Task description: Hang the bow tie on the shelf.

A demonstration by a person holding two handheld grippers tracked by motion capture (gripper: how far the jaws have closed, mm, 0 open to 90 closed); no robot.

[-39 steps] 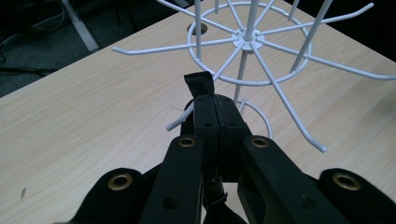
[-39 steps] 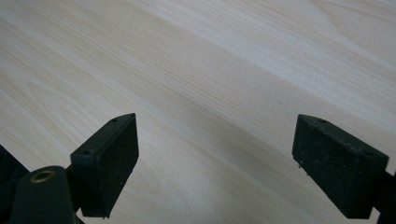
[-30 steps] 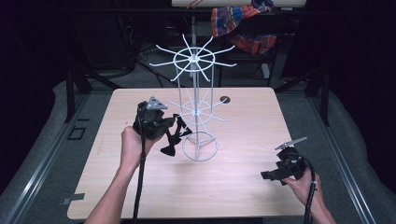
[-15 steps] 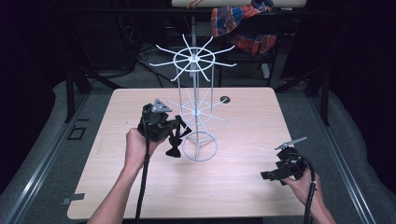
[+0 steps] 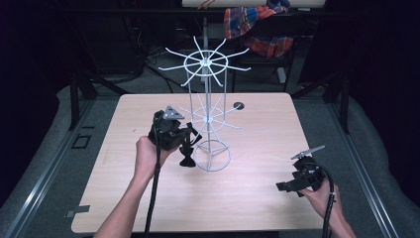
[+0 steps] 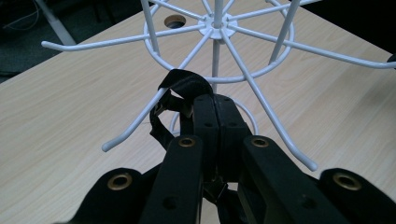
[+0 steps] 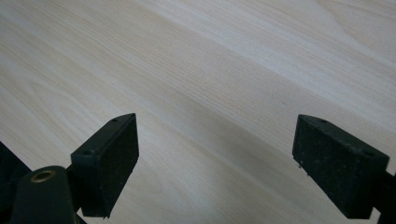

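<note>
A black strap (image 6: pixel 183 86) is pinched in the closed fingers of the left gripper (image 6: pixel 215 109) and draped over a lower prong of the white wire rack (image 5: pixel 208 106) mid-desk, while the right gripper (image 5: pixel 289 186), fingers spread empty, is held near the desk's (image 5: pixel 257 208) front right corner.

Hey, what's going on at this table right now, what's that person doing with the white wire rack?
A person holds a claw in each hand at a wooden table. The left claw is shut on a black strap of a small black bow tie and holds it against a lower hook of the white wire rack, apparently to hang it there. The strap's loop lies over that hook. The right claw is open and rests low over bare table near the right front corner.
</note>
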